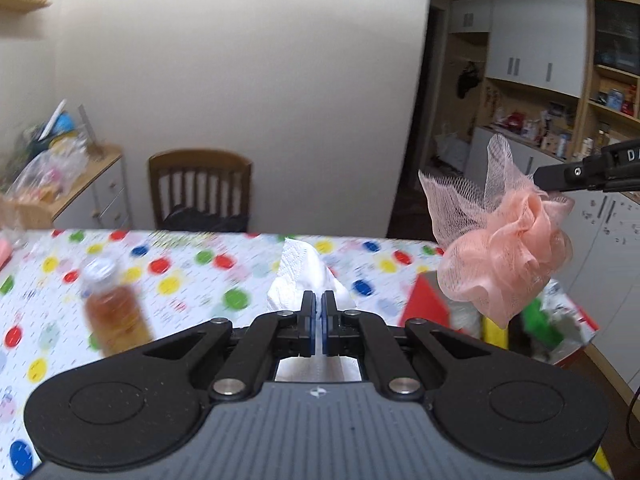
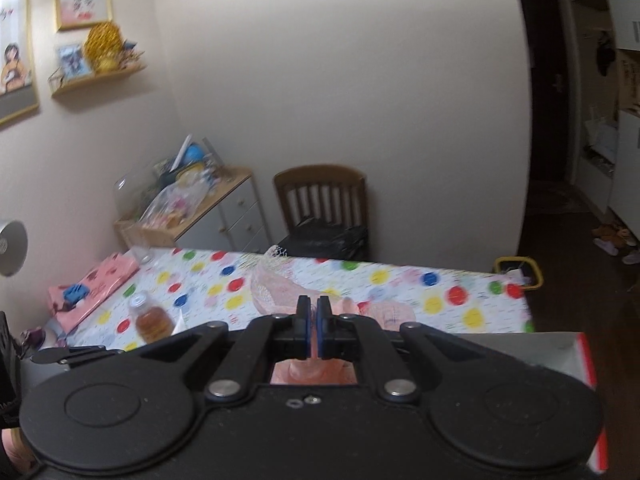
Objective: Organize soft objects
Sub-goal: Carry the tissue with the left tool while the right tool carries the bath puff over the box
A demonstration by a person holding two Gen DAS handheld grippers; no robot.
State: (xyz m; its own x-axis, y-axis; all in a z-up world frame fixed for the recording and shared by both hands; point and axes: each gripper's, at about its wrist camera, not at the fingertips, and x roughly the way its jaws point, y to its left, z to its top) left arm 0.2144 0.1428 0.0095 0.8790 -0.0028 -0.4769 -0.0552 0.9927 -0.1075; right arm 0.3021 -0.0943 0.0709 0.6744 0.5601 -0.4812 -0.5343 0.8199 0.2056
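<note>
Left gripper [image 1: 319, 304] fingers clamped on tissue [image 1: 298, 276] above table [image 1: 192, 276], right gripper [image 2: 313, 312] fingers pinch pink loofah [image 1: 508, 252] held over red box [image 1: 426, 300].

A lived-in home, its dining corner opening onto a kitchen. A polka-dot tablecloth [image 1: 224, 276] covers the table, a wooden chair [image 2: 322, 196] stands at the wall, framed pictures [image 2: 82, 6] hang above, and cupboards [image 1: 532, 56] hold groceries.

Left tongs [image 1: 319, 312] pinch white tissue [image 1: 304, 276] — pink mesh pouf [image 1: 504, 256] hangs right.
</note>
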